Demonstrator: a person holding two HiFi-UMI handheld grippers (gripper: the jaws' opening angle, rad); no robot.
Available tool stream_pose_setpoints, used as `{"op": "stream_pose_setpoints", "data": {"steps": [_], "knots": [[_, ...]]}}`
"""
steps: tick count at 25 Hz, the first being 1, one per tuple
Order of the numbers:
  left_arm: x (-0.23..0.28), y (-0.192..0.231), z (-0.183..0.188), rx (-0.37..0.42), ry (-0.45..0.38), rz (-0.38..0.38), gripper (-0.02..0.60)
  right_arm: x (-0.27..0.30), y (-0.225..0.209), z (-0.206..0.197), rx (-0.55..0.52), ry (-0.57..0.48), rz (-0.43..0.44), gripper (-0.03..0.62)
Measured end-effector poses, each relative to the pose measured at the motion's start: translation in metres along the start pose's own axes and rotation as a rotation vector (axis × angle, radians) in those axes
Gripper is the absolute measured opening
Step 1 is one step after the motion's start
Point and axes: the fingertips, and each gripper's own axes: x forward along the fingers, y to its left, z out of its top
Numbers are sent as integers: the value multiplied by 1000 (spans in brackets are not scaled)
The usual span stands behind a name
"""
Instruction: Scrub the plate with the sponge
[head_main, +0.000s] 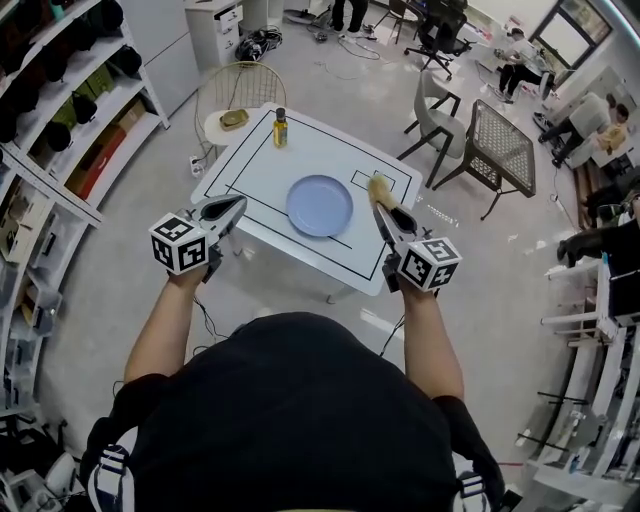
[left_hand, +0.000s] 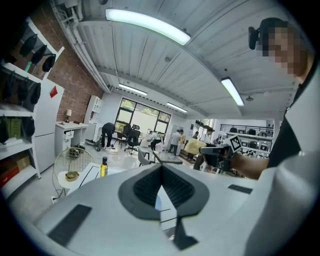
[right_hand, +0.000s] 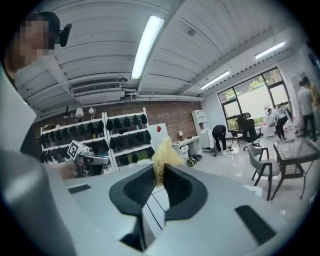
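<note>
The right tongs (head_main: 384, 208) are clamped on a yellow sponge (head_main: 378, 187), held over the counter (head_main: 300, 150) just beside the right rim of the blue plate (head_main: 320, 205) (which lies flat near the middle). The left tongs (head_main: 237, 204) are pressed together with nothing between them, at the counter's left edge.

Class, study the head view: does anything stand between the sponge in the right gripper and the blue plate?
Nothing visible does. The sponge, held in the right gripper, hangs just right of the plate, with only bare table between. The bottle stands well away at the far side.
</note>
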Motion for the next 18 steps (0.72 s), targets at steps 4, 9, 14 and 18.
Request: {"op": "stream_pose_setpoints", "data": {"steps": [4,9,14,18], "knots": [[3,28,6,-1,11,-23,6,24,2,6,-26,1,-36,47],[-4,64,9,-10,18,-32,7,52,12,6,-34,6,-58,46],[-15,97,17,-16,10,-38,6,79,25,11,-59,6,-75,48],[-22,111,17,-17,18,-49,8,92,32,13,-52,0,-88,48]]}}
